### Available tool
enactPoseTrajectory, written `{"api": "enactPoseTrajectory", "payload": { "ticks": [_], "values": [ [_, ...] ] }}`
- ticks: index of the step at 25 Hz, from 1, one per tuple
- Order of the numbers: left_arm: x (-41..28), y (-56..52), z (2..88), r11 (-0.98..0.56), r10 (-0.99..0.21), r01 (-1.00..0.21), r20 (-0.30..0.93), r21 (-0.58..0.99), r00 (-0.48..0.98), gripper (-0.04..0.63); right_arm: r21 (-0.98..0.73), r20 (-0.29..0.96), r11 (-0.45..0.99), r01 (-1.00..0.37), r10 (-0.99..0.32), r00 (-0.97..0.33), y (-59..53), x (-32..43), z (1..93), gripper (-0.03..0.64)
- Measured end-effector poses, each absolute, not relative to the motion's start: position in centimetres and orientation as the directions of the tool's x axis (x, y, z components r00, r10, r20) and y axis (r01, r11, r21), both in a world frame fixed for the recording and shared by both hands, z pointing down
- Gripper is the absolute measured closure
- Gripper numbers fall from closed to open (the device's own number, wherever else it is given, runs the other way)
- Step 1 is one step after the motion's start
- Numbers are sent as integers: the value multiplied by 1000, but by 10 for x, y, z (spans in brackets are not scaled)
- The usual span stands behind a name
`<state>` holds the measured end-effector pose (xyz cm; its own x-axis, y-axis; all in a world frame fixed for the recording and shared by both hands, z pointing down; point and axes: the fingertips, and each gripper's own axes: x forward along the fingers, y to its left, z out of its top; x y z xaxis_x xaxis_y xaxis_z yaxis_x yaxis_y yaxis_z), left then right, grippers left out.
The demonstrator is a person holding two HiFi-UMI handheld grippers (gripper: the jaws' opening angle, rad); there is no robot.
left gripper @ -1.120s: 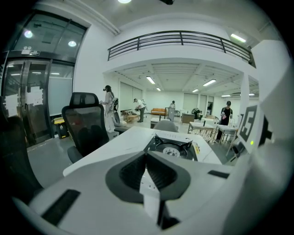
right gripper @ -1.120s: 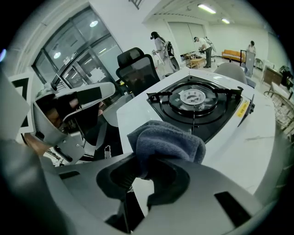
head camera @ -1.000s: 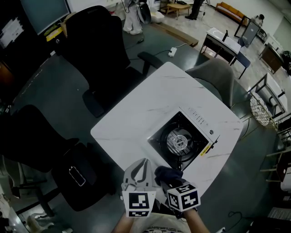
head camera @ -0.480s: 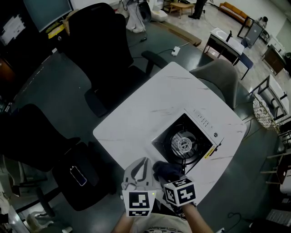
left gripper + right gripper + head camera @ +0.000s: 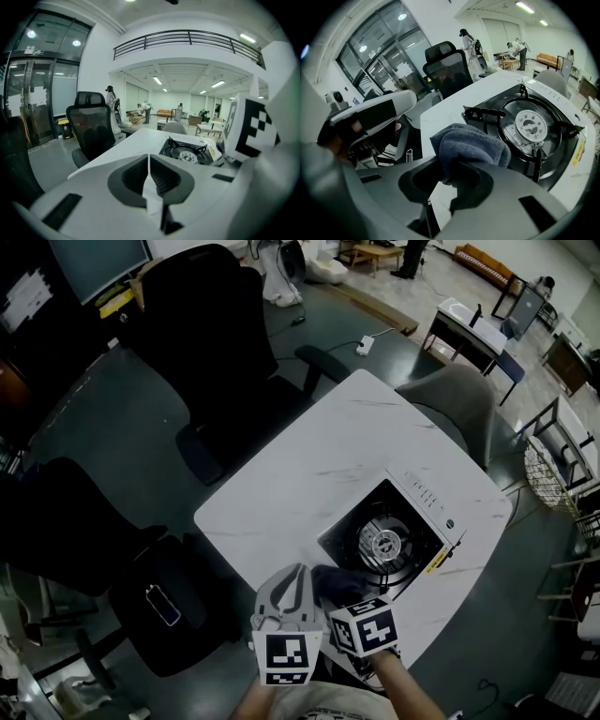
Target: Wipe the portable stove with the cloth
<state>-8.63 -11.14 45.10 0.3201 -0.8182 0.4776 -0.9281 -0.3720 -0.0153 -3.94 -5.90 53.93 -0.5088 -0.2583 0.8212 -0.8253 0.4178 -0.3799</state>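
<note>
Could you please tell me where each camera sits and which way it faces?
Head view: on the person's head, facing steeply down at the table, portable stove, left hand-held gripper, right hand-held gripper and forearms.
Left gripper view: rides the left hand-held gripper, looking along its shut jaws across the table to the stove; the right one's marker cube shows.
Right gripper view: rides the right hand-held gripper, looking along jaws shut on the cloth, towards the stove.
Shared: all three show the stove.

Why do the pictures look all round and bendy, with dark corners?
Left gripper view: the wide-angle lens bends the balcony railing and blackens the corners. Right gripper view: same bulge, and the ceiling lights glare white. Head view: dimmer overall, with only the white table bright.
</note>
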Motion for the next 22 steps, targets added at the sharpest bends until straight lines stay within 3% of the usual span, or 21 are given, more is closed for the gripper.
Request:
{"api": "enactPoseTrajectory", "payload": {
  "ticks": [22],
  "values": [
    [-102,-142,455,-352,-826,-936,481,-33,294,572,-406,798,513,-756,-203,-567,-102,-80,538,540]
  ]
}}
